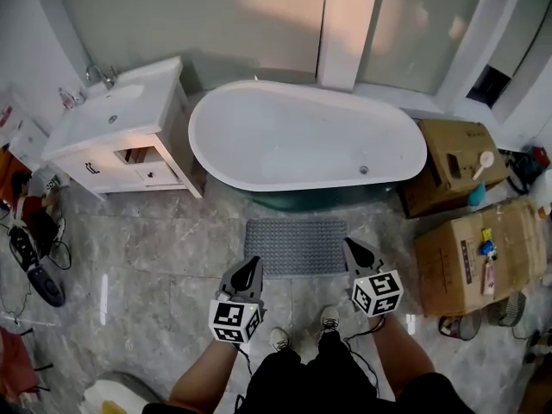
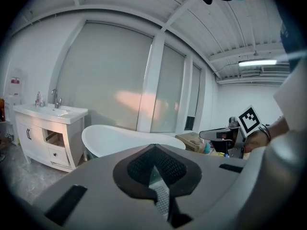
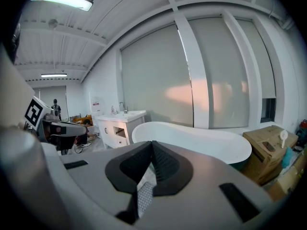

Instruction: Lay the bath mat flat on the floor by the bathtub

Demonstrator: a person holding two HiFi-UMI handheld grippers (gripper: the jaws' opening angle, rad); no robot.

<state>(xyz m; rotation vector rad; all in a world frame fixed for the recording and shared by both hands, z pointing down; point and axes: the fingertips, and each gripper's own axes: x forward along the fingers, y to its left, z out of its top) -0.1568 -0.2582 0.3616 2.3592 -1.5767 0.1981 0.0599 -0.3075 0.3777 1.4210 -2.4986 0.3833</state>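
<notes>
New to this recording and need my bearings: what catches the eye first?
The white bathtub fills the middle, with the grey mat lying flat on the floor right before it. The left gripper and right gripper hang shut and empty by the mat's near corners. A white vanity stands left of the bathtub.

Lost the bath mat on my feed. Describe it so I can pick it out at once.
Start from the white oval bathtub in the middle of the head view. On the marble floor directly before its near side lies the bath mat, flat. It is the only dark grey, textured rectangle there, unlike the white vanity to its left and the brown cardboard boxes to its right.
</notes>
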